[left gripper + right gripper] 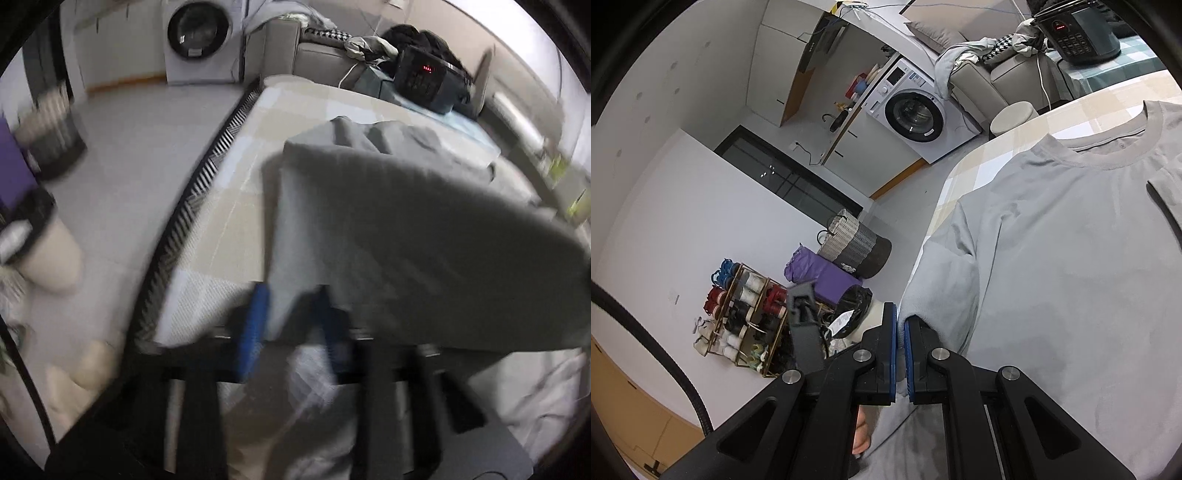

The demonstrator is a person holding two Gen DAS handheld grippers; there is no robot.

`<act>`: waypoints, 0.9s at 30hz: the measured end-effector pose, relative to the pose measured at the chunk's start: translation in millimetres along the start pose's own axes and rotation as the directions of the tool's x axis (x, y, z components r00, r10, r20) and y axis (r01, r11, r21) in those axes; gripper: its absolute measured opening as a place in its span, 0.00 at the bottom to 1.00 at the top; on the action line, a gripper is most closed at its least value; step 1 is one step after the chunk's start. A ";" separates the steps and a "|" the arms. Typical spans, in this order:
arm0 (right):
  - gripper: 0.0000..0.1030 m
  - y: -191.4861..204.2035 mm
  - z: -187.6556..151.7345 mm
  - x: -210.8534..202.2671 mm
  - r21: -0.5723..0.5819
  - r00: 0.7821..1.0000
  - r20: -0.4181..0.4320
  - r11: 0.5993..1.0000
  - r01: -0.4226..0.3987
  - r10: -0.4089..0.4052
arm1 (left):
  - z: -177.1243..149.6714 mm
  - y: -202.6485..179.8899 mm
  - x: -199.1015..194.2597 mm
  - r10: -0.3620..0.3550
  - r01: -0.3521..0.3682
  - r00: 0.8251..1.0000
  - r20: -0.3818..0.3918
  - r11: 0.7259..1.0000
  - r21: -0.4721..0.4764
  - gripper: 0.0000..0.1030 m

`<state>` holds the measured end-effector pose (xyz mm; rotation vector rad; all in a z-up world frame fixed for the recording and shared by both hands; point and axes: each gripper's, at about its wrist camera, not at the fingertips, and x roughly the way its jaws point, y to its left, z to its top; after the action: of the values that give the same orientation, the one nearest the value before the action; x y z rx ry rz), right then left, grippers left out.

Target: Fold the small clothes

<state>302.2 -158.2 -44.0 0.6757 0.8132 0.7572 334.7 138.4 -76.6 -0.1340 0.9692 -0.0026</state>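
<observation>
my right gripper [900, 332] is pinching the grey t-shirt [1071, 258] sleeve. my left gripper [291, 314] is narrow, its grip unclear in the blur. i am keeping the fold edge straight.

Left gripper [288, 317] blurred at the bottom, blue pads near together, grey shirt [424, 240] draped across the checked table [236, 206] right ahead

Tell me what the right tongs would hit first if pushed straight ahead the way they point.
The right tongs are shut on the shirt's sleeve, so they are already in it. Straight on lies more sleeve, then probably the checked bed cover; depth is hard to judge.
</observation>
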 end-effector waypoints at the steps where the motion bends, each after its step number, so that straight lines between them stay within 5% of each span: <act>1: 0.05 -0.9 -0.1 -0.8 0.002 1.000 0.001 1.000 0.000 0.000 | -2.2 -1.9 -1.8 -0.029 0.029 1.000 -0.004 1.000 0.005 0.02; 8: 0.05 -9.0 -7.3 1.7 0.010 1.000 -0.028 1.000 0.013 -0.013 | 6.4 13.9 -7.2 -0.162 0.161 0.987 -0.006 0.985 -0.065 0.02; 13: 0.05 -19.2 -22.2 18.4 -0.010 0.987 -0.134 0.996 0.088 -0.088 | 27.3 22.8 -34.6 -0.262 0.265 0.964 0.041 0.960 -0.093 0.02; 22: 0.13 -26.2 -36.2 26.0 -0.147 0.930 -0.232 0.955 0.256 -0.285 | 83.1 -9.5 -99.5 -0.446 0.452 0.889 0.104 0.891 -0.049 0.02; 27: 0.22 -35.6 -28.2 -3.7 -0.183 0.914 -0.161 0.922 0.342 -0.371 | 119.4 -63.6 -120.6 -0.532 0.534 0.841 0.102 0.846 0.006 0.02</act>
<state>288.7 -174.2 -84.4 0.3045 1.0133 0.5466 368.2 96.3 96.5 -0.4209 0.8047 -0.4974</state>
